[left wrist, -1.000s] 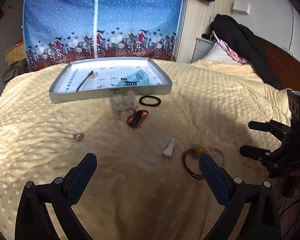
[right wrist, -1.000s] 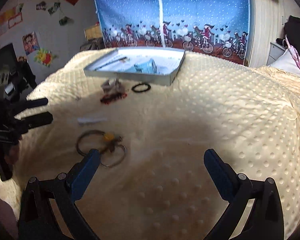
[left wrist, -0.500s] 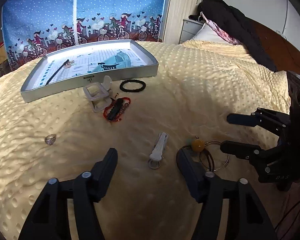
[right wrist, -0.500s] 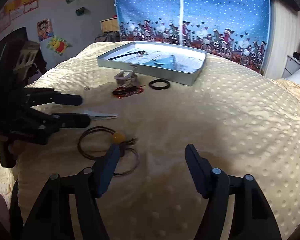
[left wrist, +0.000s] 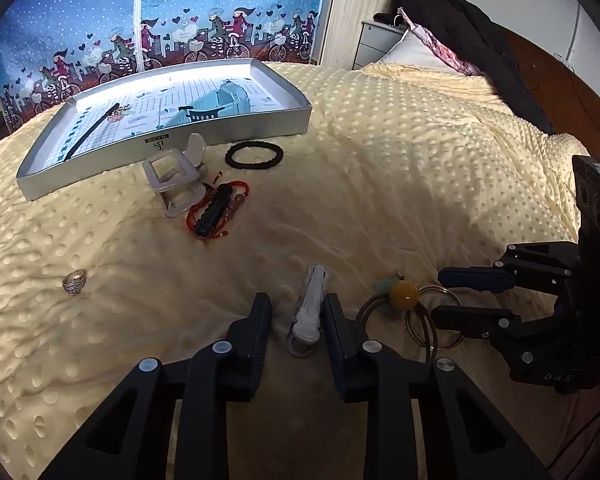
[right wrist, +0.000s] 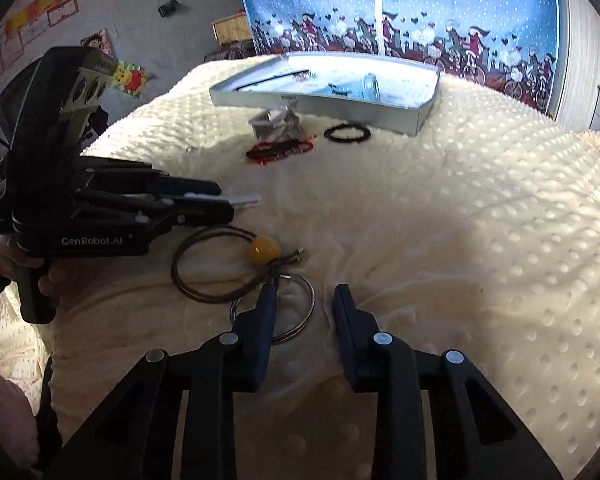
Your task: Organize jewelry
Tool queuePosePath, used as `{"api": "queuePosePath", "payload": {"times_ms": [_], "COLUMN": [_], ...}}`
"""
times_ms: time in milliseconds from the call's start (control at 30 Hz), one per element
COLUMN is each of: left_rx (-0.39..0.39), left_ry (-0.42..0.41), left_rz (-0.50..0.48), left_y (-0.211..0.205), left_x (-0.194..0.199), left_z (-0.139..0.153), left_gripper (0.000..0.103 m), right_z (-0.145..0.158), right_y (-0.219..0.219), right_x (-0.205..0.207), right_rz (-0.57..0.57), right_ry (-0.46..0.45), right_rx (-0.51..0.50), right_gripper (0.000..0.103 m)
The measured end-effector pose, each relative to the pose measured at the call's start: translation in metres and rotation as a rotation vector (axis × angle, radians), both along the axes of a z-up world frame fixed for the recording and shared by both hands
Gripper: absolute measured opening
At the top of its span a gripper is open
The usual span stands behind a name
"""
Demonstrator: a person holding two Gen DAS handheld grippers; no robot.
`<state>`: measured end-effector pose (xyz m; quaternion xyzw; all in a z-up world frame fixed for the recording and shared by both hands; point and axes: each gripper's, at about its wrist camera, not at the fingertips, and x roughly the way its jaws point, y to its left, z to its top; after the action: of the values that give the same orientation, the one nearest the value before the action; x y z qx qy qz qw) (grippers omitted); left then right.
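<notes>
Left gripper (left wrist: 296,312) part-open, straddling white hair clip (left wrist: 310,312) on the blanket (left wrist: 380,200), not clamped; right gripper (right wrist: 304,304) part-open over the metal ring (right wrist: 296,312), holding nothing; clip looks light, stiff, slippery plastic, so pinch mid-body.

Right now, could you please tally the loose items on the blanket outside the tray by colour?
White or clear: 2, the hair clip and claw clip
Black: 1, hair tie
Red-black: 1, bracelet bundle
Silver: 2, ring, bangles
Brown: 1, amber-bead cord
Total: 7
</notes>
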<state>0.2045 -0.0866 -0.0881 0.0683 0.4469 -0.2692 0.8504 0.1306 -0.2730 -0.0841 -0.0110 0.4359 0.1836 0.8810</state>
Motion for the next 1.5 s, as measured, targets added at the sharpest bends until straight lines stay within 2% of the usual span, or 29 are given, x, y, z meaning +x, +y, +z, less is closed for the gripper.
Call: {"api": "queuePosePath", "payload": {"times_ms": [67, 133, 367, 567, 833, 933, 1000, 1100, 1233, 1300, 1367, 1400, 1500], "left_rx": [-0.005, -0.008, -0.015, -0.026, -0.035, -0.04, -0.045, -0.052, -0.066, -0.069, -0.071, -0.072, -0.079], "left_ry": [0.003, 0.006, 0.0, -0.014, -0.031, -0.023, -0.019, -0.011, 0.003, 0.007, 0.01, 0.011, 0.015], "left_rz": [0.001, 0.004, 0.009, 0.014, 0.011, 0.009, 0.009, 0.014, 0.023, 0.026, 0.029, 0.03, 0.038], "left_y": [0.0, 0.0, 0.003, 0.007, 0.01, 0.012, 0.013, 0.016, 0.019, 0.02, 0.022, 0.022, 0.024], "left_x": [-0.001, -0.001, -0.009, -0.019, -0.031, -0.034, -0.037, -0.04, -0.043, -0.044, -0.046, -0.046, -0.047], "left_z": [0.0, 0.001, 0.003, 0.007, 0.011, 0.01, 0.01, 0.009, 0.007, 0.006, 0.006, 0.006, 0.007], "left_gripper": [0.017, 0.015, 0.015, 0.015, 0.014, 0.014, 0.014, 0.014, 0.014, 0.014, 0.014, 0.014, 0.014], "right_z": [-0.001, -0.002, 0.002, 0.008, 0.019, 0.018, 0.016, 0.011, 0.005, 0.003, 0.001, 0.001, -0.001], "right_y": [0.002, 0.004, 0.002, -0.002, -0.011, -0.013, -0.014, -0.018, -0.017, -0.017, -0.017, -0.016, -0.008], "right_x": [0.0, 0.0, -0.004, -0.007, -0.011, -0.009, -0.01, -0.011, -0.012, -0.012, -0.013, -0.014, -0.015], "right_rz": [0.001, 0.002, -0.027, -0.06, -0.102, -0.098, -0.076, -0.074, -0.074, -0.077, -0.072, -0.068, -0.052], "right_ry": [0.006, 0.013, -0.004, -0.05, -0.11, -0.089, -0.053, 0.001, 0.034, 0.052, 0.071, 0.076, 0.07], "right_rx": [-0.016, -0.035, -0.108, -0.135, -0.122, -0.096, -0.033, 0.043, 0.06, 0.08, 0.112, 0.122, 0.088], "right_gripper": [0.026, 0.024, 0.007, 0.002, 0.001, 0.001, 0.001, 0.001, 0.002, 0.006, 0.022, 0.025, 0.029]}}
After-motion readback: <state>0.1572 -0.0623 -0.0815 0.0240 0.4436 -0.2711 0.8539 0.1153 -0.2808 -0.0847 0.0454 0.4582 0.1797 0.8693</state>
